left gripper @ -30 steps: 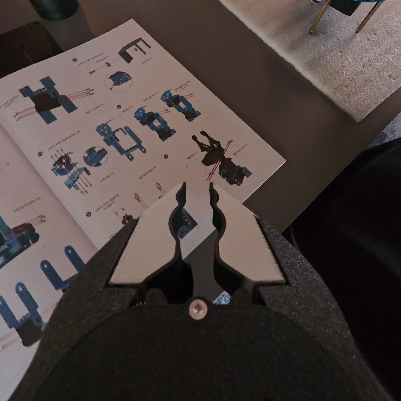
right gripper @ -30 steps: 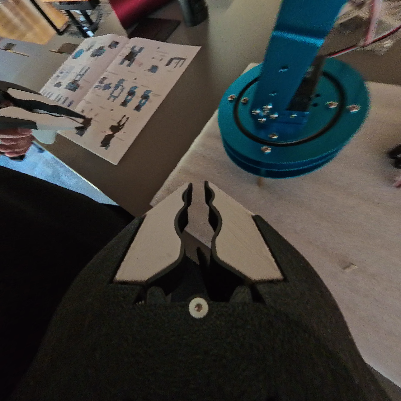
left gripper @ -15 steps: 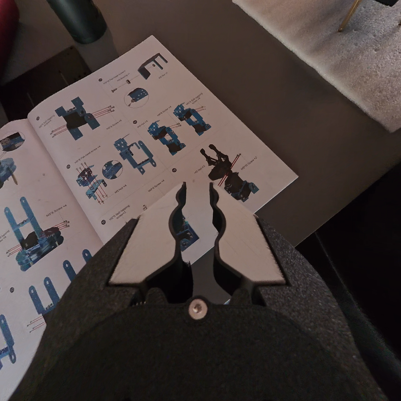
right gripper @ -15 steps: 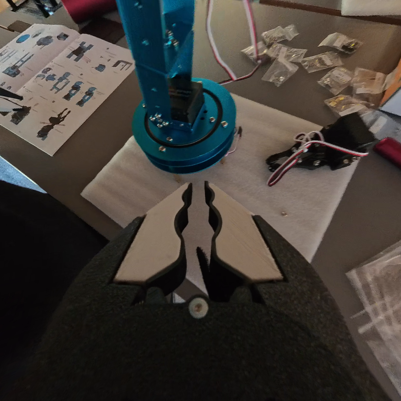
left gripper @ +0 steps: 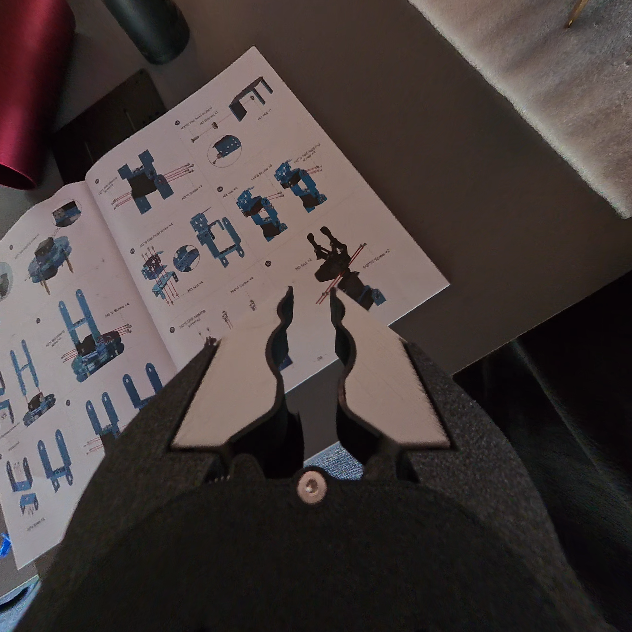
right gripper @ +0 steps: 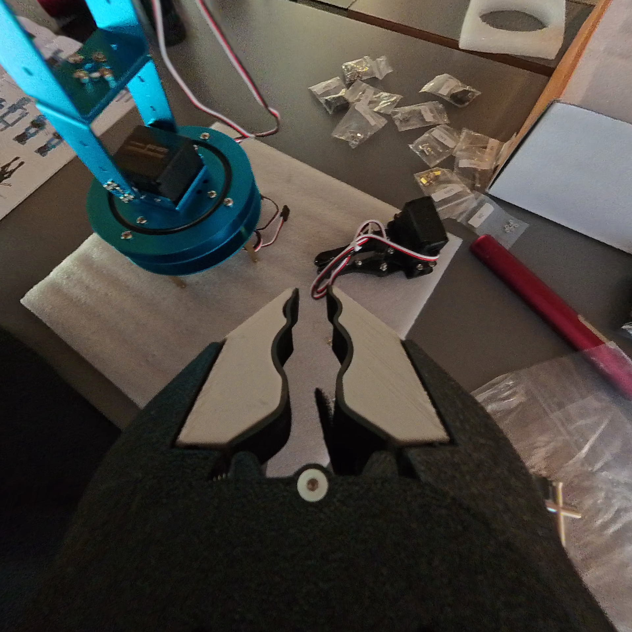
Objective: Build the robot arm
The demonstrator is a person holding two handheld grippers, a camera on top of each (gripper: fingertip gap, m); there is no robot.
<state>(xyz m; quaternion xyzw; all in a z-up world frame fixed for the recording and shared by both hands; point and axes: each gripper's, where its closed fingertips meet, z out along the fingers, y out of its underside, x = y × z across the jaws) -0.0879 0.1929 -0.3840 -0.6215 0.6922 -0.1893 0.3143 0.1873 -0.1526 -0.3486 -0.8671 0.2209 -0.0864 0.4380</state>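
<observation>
The blue anodised metal arm assembly, a round two-tier base on brass standoffs carrying an upright bracket and a black servo block, stands on a white foam sheet on the grey table. The right gripper hovers over this sheet with its jaws slightly apart and nothing between them; nearest its tips is a black claw mechanism with a red-white-black lead, lying on the sheet's far corner. Beyond it, small clear plastic bags holding dark and brass hardware lie scattered on the table. A red metal cylinder lies to the right. The left gripper, jaws likewise apart and empty, hovers above an open white instruction booklet printed with blue parts diagrams, lying flat on the table.
</observation>
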